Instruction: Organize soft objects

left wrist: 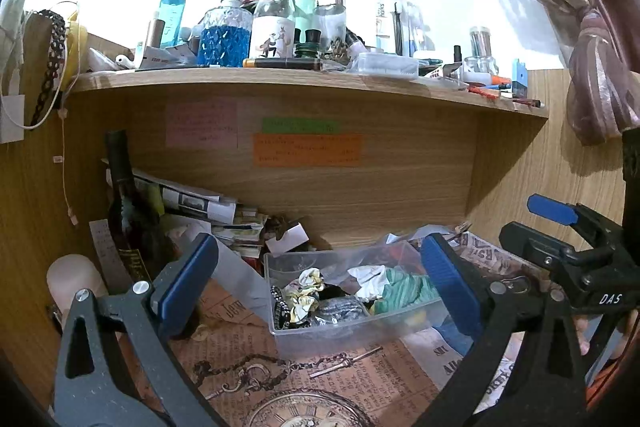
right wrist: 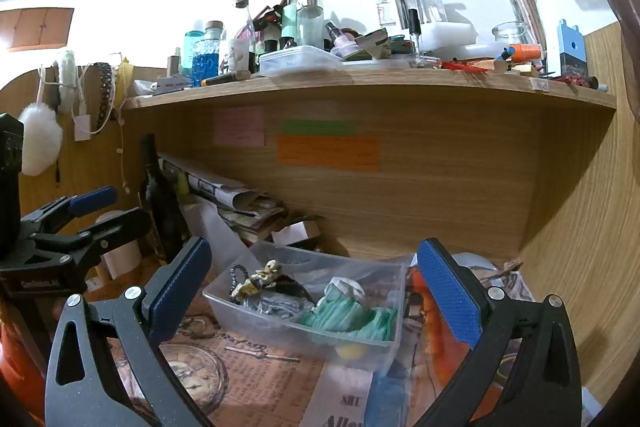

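Above the clear bin point(left wrist: 356, 323) of scrunchies point(left wrist: 404, 289), both tongs point(left wrist: 320, 279) point(right wrist: 316, 283) hovered spread and empty; picking one seemingly came next.

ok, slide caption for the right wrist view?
Open right gripper facing a clear bin of scrunchies under a cluttered shelf.

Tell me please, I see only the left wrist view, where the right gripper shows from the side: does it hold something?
Observer: No. In the right wrist view the right gripper is open and empty, pointing toward the clear box.
Operator: My finger hides part of the green cloth. Is it all inside the box?
Observer: Yes, the green cloth lies wholly in the box's right end, untouched.
Operator: Any soft thing outside the box?
Observer: A white fluffy pom-pom hangs on the left wall.
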Available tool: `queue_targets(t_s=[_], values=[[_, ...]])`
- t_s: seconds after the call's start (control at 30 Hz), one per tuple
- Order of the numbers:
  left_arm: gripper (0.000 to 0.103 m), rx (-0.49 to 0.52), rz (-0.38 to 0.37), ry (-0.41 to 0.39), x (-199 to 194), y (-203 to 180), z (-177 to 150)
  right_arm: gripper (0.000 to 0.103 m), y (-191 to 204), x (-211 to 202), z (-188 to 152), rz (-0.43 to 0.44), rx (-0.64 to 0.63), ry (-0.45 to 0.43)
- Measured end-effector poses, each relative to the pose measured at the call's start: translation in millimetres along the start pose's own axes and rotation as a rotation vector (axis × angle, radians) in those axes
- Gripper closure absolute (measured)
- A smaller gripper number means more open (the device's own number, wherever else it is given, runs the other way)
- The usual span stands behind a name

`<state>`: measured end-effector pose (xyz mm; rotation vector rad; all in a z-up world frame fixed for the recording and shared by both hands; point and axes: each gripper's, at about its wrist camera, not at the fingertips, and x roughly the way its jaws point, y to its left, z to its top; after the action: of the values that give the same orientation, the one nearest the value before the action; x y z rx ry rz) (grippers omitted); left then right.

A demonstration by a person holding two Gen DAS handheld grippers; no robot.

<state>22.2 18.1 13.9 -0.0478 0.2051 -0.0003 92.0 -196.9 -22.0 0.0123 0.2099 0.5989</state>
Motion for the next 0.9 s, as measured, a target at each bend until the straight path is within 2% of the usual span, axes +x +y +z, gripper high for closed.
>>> queue_targets(t_s=[0.9], values=[[0.000, -0.009, -0.002, 0.016, 2.0, 0.1, -3.9, 0.000, 0.3, -3.2, -1.9, 0.006, 0.024, 0.001]])
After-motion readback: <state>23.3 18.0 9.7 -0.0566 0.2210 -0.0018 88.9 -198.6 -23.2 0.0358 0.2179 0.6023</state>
